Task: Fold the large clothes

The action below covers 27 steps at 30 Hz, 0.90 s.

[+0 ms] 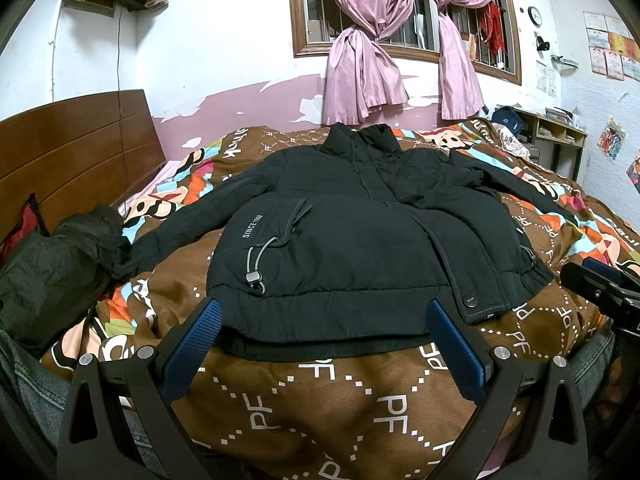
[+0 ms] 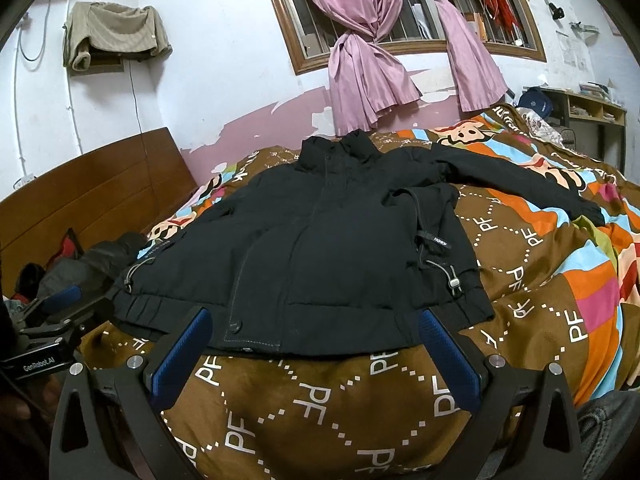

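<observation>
Left gripper: black frame, two curved arms with triangular cut-outs, silver round screw heads at the pivots, blue pads with a fine dotted texture. Right gripper: same build, black frame, silver screws, blue textured pads. White lettering "GenRobot.AI" on a black side block of the left unit, seen from the right wrist. Person wears blue-grey denim, visible at both lower frame edges
</observation>
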Motion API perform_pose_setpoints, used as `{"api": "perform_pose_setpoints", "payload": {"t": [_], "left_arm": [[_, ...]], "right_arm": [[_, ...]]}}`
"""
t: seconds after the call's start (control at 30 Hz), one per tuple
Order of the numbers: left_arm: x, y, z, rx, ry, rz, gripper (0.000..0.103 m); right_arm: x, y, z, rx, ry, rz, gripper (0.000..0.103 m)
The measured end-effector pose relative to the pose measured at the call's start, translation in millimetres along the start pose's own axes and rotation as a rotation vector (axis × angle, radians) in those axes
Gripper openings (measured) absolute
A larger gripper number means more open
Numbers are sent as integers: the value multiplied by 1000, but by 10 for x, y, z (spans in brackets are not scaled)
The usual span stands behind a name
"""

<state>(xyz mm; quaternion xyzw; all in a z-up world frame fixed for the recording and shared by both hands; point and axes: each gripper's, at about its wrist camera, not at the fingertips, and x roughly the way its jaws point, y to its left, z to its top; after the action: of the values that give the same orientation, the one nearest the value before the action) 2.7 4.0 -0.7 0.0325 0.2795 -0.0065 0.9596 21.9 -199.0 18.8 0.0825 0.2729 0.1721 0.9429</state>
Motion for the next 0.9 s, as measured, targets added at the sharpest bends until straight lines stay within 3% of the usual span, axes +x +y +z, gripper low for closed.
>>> {"api": "perform_pose_setpoints", "payload": {"t": [0.9], "left_arm": [[-28, -43, -5, 2, -2, 3, 100]], "right_arm": [[8, -9, 19, 12, 5, 4, 103]]}}
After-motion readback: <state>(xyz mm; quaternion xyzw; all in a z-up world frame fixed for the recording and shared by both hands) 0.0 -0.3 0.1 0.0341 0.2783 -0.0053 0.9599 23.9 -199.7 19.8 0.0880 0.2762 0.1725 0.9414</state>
